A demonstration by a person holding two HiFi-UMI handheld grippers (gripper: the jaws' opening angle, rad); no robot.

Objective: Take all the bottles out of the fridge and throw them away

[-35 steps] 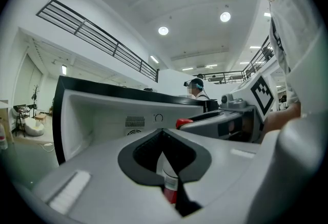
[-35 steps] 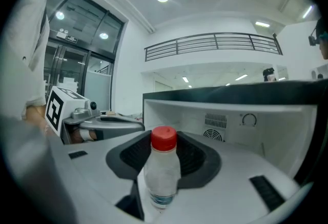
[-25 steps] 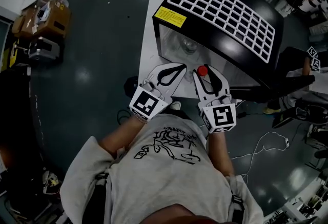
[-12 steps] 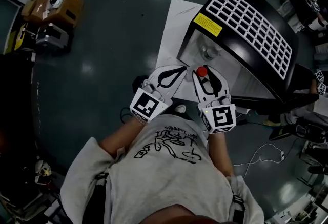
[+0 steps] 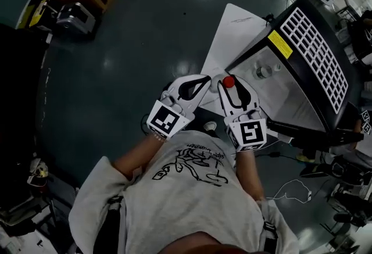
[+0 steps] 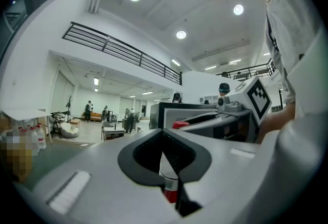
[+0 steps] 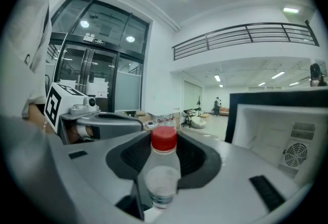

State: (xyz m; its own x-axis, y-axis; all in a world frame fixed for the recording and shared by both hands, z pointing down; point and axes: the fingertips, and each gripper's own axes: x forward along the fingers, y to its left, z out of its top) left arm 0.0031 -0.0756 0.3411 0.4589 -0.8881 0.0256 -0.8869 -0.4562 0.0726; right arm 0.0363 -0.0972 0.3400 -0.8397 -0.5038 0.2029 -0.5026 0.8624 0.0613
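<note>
Item one: right gripper (image 5: 230,84). We are seeing its jaws standing wide apart and pinching a clear red-capped bottle (image 7: 163,174), which is standing upright with its cap on top.

Item two: left gripper (image 5: 203,80). We are seeing its jaw tips meeting. A second bottle (image 6: 170,183), pale with red at its lower end, is sitting caught in the slot between them.

Both grippers are hanging side by side in front of the person's chest, just beside the open black fridge (image 5: 317,49). A third bottle (image 5: 265,71) is sitting inside it.

Dark floor (image 5: 128,61), white sheet (image 5: 232,32) beneath black fridge (image 5: 317,55)
</note>
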